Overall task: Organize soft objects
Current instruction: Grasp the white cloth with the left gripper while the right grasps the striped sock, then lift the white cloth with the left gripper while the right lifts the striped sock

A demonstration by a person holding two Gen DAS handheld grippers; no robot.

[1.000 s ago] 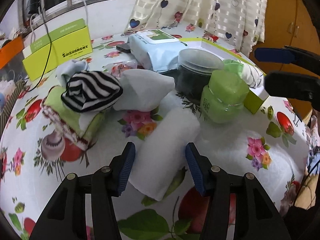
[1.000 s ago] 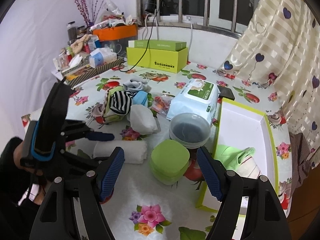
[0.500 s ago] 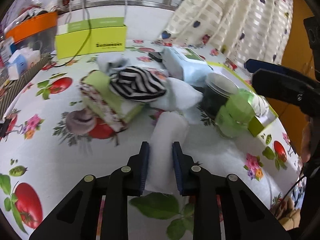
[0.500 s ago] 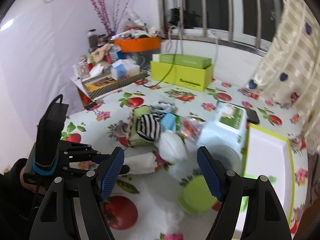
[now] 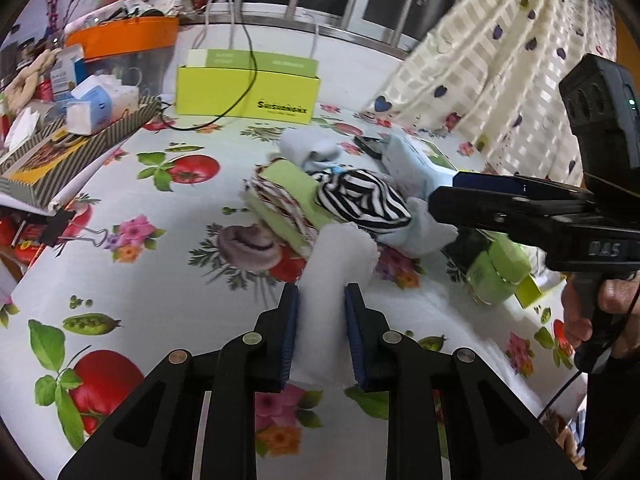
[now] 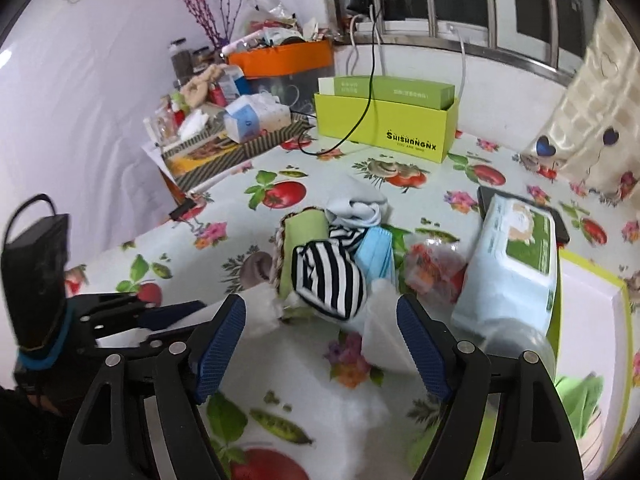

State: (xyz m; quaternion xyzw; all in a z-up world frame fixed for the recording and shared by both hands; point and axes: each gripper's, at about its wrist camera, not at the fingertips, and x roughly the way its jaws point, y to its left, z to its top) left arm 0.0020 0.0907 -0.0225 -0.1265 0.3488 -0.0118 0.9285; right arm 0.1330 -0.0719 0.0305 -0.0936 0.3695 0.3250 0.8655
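My left gripper [image 5: 321, 332] is shut on a rolled white towel [image 5: 332, 280] and holds it over the flowered tablecloth. Beyond it lie a striped black-and-white sock [image 5: 360, 200] on a folded green cloth [image 5: 284, 200], a pale blue cloth [image 5: 312, 148] and a white cloth [image 5: 432, 228]. My right gripper [image 6: 320, 344] is open and empty, above the striped sock [image 6: 328, 276] and white cloth [image 6: 380, 332]. The towel's end [image 6: 260, 308] shows by its left finger. The right gripper also shows in the left wrist view [image 5: 500, 200].
A wipes pack [image 6: 516, 256], a white tray with a yellow-green rim [image 6: 592, 320] and a green jar [image 5: 496, 276] are at the right. A yellow-green box [image 6: 384, 128] and a cluttered striped tray [image 6: 224, 148] stand at the back. A binder clip [image 5: 60, 228] lies left.
My left gripper closed on the white towel and lifted it, swinging left. My right gripper moved left over the pile of cloths and stayed open.
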